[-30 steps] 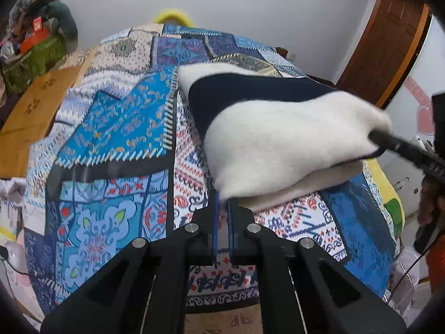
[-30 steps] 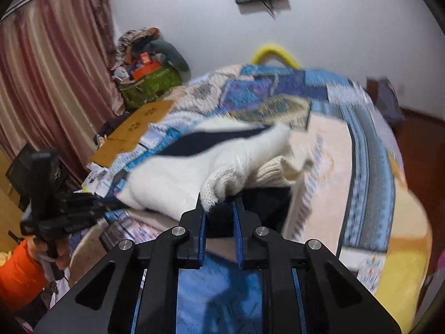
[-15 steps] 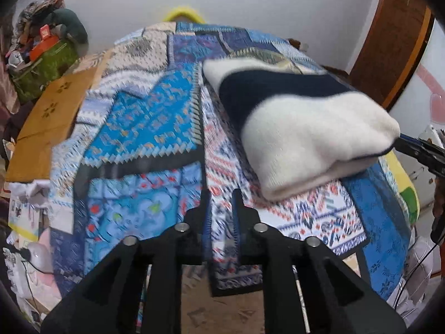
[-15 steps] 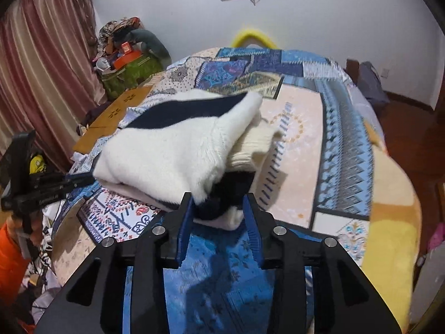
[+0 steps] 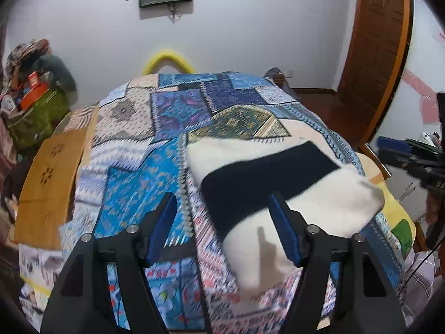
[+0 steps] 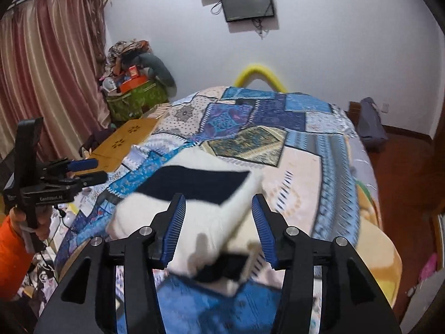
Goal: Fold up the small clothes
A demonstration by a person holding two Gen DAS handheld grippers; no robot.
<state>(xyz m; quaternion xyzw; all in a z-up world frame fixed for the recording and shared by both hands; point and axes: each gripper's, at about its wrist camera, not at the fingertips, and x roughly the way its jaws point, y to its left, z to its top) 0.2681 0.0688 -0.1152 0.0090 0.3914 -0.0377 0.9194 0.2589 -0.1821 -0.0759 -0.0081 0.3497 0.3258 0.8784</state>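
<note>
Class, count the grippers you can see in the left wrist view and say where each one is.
2. The left gripper fills the bottom foreground, jaws open above the folded sweater. The right gripper pokes in at the right edge.

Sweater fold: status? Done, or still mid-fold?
Done: the sweater lies folded in a compact bundle on the bed, dark stripe on top.
In hand: nothing. The left claw and right claw are both open, with no cloth pinched in either.
Left: a loose edge shows at the near end in the right wrist view, so maybe a tidy-up; otherwise this piece looks finished.
</note>
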